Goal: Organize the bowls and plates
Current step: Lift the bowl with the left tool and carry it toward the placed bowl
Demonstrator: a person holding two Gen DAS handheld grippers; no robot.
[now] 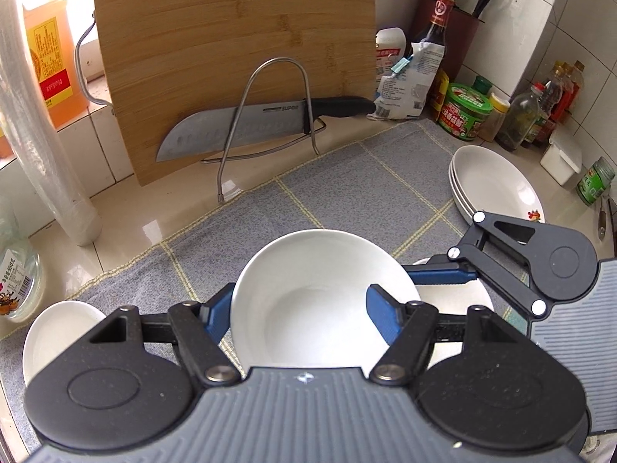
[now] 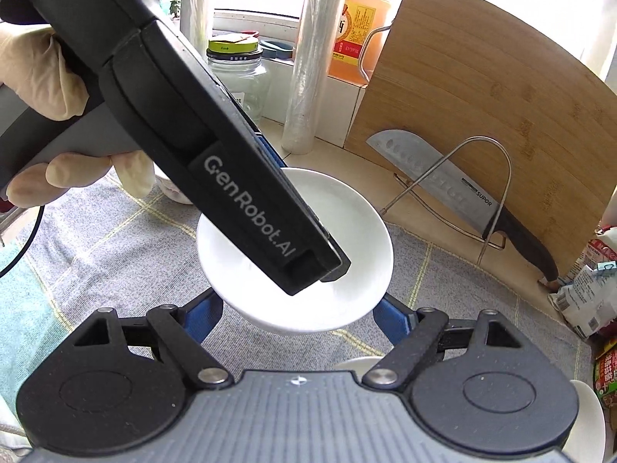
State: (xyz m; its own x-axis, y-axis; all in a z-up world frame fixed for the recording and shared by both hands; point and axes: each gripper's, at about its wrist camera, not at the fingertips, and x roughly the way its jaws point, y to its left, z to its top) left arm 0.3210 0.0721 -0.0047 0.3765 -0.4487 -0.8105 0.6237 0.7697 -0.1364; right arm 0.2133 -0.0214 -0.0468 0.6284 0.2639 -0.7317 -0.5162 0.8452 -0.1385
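Bowl (image 1: 308, 293) clamped between left tool (image 1: 299, 312) pads

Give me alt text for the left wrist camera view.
A white bowl sits gripped between the left gripper's blue fingers, above a grey checked cloth. Behind stand a bamboo cutting board and a knife; stacked white plates lie right.

A bamboo cutting board (image 1: 231, 58) leans behind a wire rack (image 1: 270, 115) holding a knife (image 1: 239, 127).

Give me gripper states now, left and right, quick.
Left gripper: closed on the white bowl.
Right gripper: cannot tell; it straddles the bowl, but contact is unclear.
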